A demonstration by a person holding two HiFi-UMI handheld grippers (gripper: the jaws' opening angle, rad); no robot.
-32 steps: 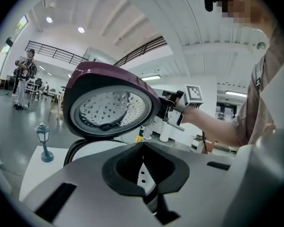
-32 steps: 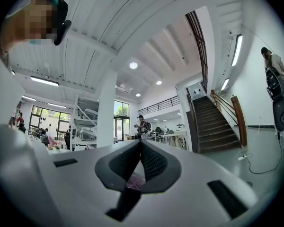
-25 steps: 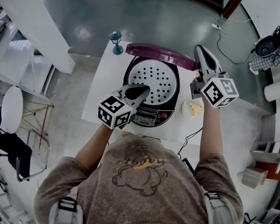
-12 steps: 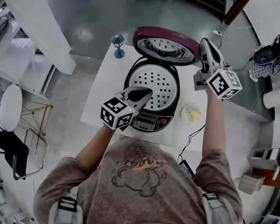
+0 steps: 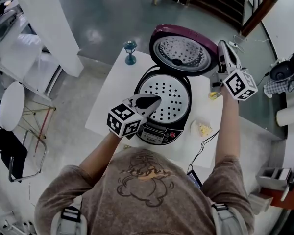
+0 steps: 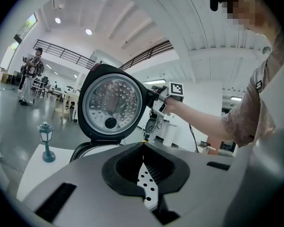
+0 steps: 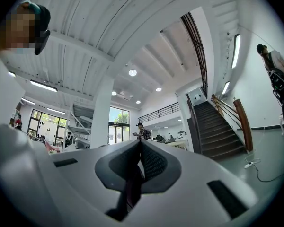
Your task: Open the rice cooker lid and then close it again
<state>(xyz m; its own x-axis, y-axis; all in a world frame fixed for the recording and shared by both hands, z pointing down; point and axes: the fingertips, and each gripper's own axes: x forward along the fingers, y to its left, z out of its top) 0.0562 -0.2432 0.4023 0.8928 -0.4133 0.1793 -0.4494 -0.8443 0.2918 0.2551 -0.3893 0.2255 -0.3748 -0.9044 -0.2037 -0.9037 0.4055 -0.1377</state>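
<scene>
Nearest, the left gripper (image 5: 154, 101) hovered with its jaws pressed together on nothing, its tip over the perforated plate (image 5: 164, 98) that covered the mouth of the cooker (image 5: 157, 129); in its own view (image 6: 143, 144) only that plate showed through the slit between the pads. The cooker sat on the white table (image 5: 110, 94), a small dish (image 5: 203, 129) beside it. Behind the pot the lid (image 5: 182, 50) stood swung up on its rear hinge, its steel underside facing the person. The right gripper (image 5: 222, 45) was at the lid's right edge, and its own view (image 7: 140, 142) showed the jaws almost closed on a thin purple strip, which I took for the rim's lip. The lid looked stiff and fairly light, but probably sprung at the hinge, so it might resist or snap; its glossy shell seemed slippery. The rim lip, well away from the hinge, looked like the best place to hold for lowering, with a firm press to latch. Beyond stood a small lantern (image 5: 131, 51).
</scene>
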